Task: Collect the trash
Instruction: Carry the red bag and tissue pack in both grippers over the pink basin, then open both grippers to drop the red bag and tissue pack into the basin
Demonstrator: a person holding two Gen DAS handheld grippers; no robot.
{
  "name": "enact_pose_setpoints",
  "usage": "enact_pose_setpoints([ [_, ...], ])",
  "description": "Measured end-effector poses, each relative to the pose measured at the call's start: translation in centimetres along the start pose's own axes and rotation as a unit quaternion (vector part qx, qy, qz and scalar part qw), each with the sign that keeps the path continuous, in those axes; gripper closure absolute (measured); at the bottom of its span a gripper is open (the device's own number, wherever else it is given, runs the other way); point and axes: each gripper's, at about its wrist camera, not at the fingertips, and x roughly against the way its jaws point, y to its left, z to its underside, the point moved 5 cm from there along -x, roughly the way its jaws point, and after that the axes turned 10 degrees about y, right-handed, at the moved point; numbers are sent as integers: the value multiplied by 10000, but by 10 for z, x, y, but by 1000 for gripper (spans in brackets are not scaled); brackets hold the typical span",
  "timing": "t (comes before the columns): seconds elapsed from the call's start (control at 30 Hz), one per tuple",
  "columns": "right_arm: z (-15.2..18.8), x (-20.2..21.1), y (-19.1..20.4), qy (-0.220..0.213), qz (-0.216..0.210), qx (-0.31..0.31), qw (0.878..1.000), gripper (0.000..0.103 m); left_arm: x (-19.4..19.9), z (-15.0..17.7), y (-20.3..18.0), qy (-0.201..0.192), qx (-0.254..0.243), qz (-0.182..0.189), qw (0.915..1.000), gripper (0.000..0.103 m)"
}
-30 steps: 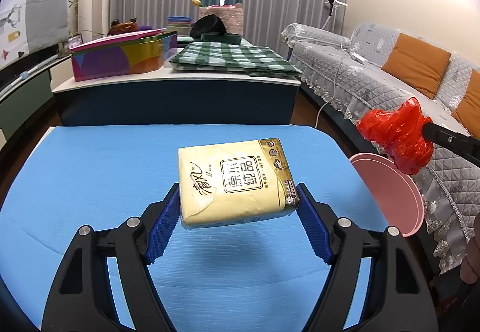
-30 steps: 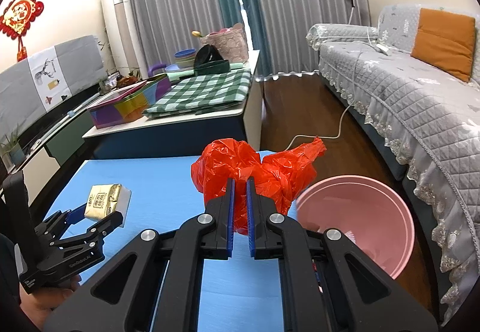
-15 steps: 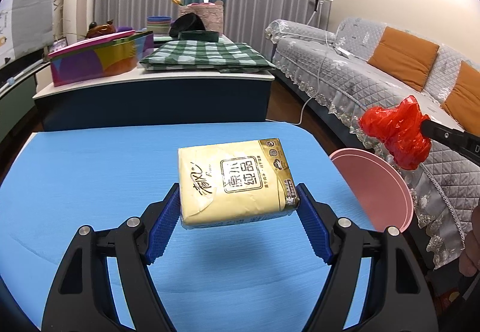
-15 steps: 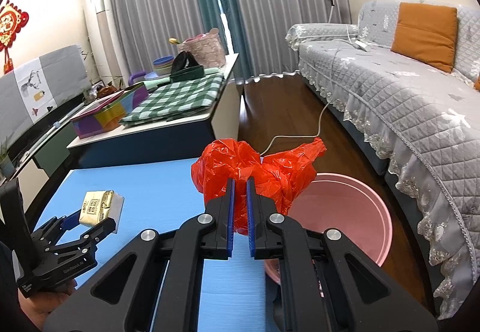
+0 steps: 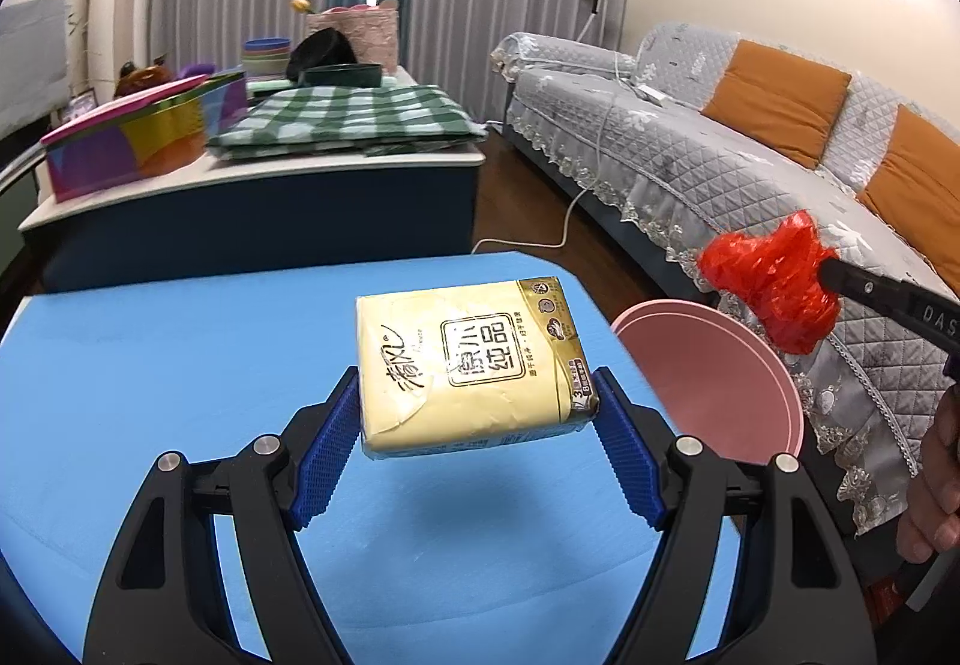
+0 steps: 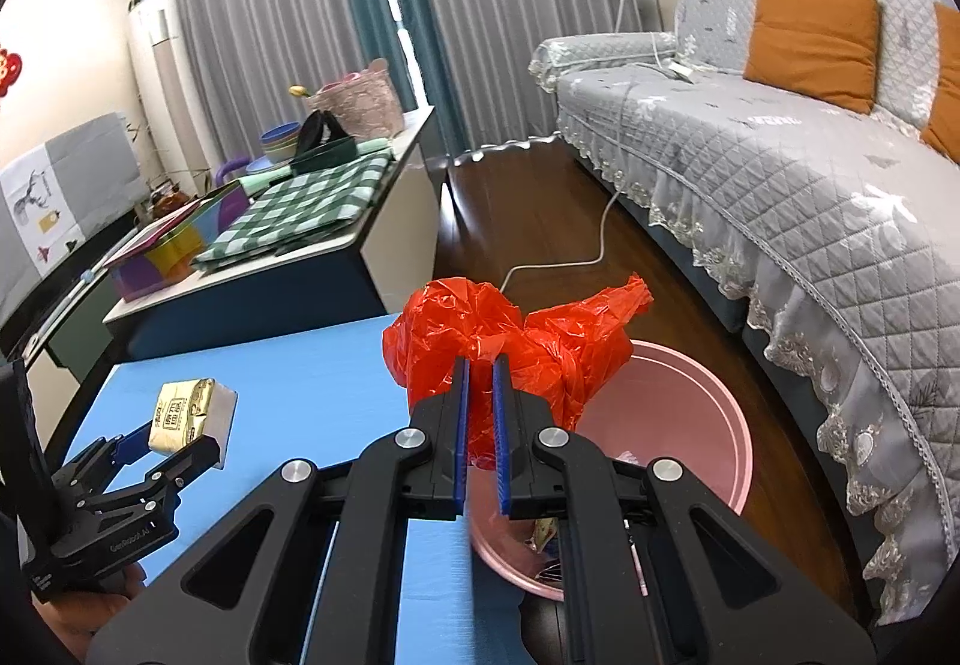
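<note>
**Red bag and yellow tissue pack held above blue table and pink bin**

Red crumpled plastic bag (image 6: 510, 347) sits pinched between the nearly closed blue pads of the right gripper (image 6: 480, 365), bulging out ahead of the fingertips. Just beyond and below it gapes the pink bin (image 6: 708, 413), standing on the wooden floor against the blue table's (image 5: 150, 365) right edge; some scraps lie inside. The left gripper (image 5: 477, 413) stands wide, its pads pressing both ends of a yellow tissue pack (image 5: 468, 365) lifted clear of the tabletop. Bare table surface spreads ahead and to its left. To its right lies the table's rounded corner, then the bin, with the grey sofa (image 5: 720, 173) close behind.
</note>
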Motion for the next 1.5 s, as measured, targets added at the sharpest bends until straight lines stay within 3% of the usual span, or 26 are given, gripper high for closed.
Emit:
enact_pose_setpoints([
  [0.6, 5, -44, -61, 365, 285, -704, 9964, 95, -39, -53, -93, -19, -604, 581, 9965, 30],
  [1.03, 16, -59, -98, 589, 539, -1054, 9912, 95, -67, -65, -149, 97, -846, 947, 9919, 30],
  [1.13, 18, -60, -101, 657, 612, -1106, 9898, 89, -70, -65, -154, 181, -833, 1186, 9893, 28],
  [1.2, 19, -60, -105, 683, 604, -1186, 9887, 84, -69, -67, -155, 206, -802, 1250, 9887, 20],
  [1.27, 20, -58, -107, 682, 666, -1200, 9882, 72, -66, -69, -153, 192, -764, 1293, 9885, 19],
  [1.4, 19, -54, -107, 655, 736, -1198, 9879, 71, -55, -69, -145, 132, -710, 1297, 9889, 19],
  [1.5, 14, -43, -103, 544, 813, -1159, 9884, 64, -41, -69, -135, 71, -652, 1260, 9899, 19],
])
